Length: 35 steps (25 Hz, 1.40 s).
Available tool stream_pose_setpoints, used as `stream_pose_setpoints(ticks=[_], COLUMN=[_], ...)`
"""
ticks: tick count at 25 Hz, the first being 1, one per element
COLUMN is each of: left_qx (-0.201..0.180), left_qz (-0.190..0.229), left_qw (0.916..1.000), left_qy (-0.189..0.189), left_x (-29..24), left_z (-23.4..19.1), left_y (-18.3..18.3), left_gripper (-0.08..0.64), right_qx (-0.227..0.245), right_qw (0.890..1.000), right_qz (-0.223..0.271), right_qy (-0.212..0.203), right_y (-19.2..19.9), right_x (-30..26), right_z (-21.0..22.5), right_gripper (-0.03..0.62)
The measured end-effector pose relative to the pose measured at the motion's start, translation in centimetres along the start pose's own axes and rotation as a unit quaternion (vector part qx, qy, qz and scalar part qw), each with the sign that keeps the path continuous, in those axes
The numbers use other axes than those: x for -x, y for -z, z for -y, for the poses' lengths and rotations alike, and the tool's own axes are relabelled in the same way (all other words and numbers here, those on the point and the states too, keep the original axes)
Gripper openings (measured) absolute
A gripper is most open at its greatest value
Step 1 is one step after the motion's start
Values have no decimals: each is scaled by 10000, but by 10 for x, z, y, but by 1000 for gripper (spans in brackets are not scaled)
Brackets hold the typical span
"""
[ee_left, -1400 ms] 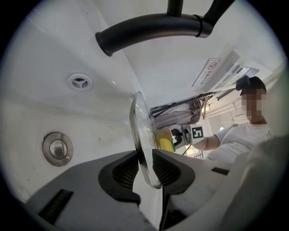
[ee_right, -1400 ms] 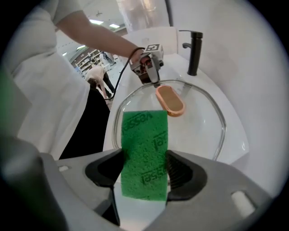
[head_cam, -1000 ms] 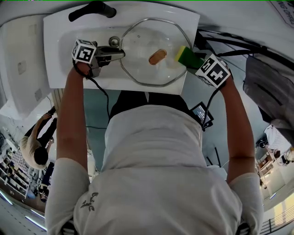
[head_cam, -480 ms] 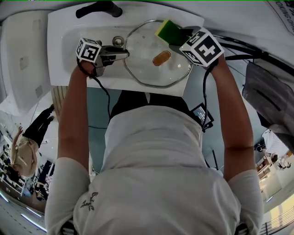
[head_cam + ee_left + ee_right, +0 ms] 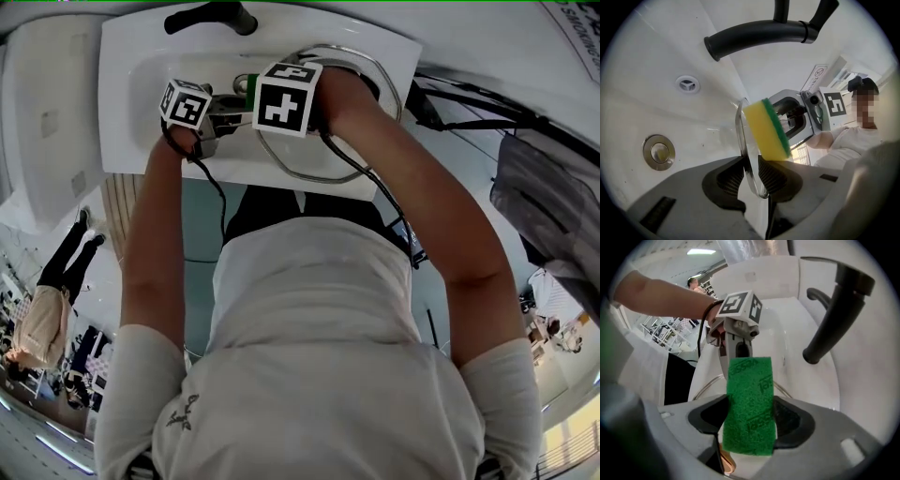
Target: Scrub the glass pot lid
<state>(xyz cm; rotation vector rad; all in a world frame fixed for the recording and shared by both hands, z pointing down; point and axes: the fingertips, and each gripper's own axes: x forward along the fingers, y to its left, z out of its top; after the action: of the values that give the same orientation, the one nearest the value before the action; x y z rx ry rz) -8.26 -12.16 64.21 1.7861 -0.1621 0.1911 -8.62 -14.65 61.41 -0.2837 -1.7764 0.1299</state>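
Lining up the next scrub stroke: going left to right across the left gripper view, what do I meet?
From the left: drain plug → overflow hole → glass pot lid, seen edge-on → sponge → right gripper's marker cube.

**A:** Where's the lid (image 5: 314,176)?

**B:** In the sink (image 5: 131,103), upper centre of the head view. The faucet (image 5: 208,16) is behind it at the top edge.

**A:** And the grippers?

**B:** The left gripper (image 5: 751,176) clamps the lid's left rim. The right gripper (image 5: 751,420) sits just right of it, with the sponge (image 5: 751,404) between its jaws, by the lid.
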Motion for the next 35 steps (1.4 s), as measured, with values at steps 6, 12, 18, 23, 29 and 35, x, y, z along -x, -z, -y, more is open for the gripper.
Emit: stream_pose_setpoints(ticks=[6,12,18,23,29,35], left_qx=[-4,31,55,73,61,21], left_qz=[147,273,327,335,304,293], left_qw=[9999,9996,9994,9994,9995,9995], left_qy=[-8,48,26,17,-22,-119], left_x=[1,3,3,3,2,3], left_z=[-3,-1,-2,-1,-1,-1], left_y=[-1,-1,-2,-2,-2,-2], left_gripper=[97,97,97,97,97,97], right_qx=[-749,-1967,-3222,-4142,-4379,-4716], right_qw=[9968,9798,9438,9047,8865,8618], right_qz=[0,348,633,881,1444,1848], right_qy=[276,136,379,465,393,282], right_y=[21,78,171,238,207,165], right_x=[14,33,51,55,66,52], right_z=[34,57,76,69,48,23], right_gripper=[296,296,296,296,298,298])
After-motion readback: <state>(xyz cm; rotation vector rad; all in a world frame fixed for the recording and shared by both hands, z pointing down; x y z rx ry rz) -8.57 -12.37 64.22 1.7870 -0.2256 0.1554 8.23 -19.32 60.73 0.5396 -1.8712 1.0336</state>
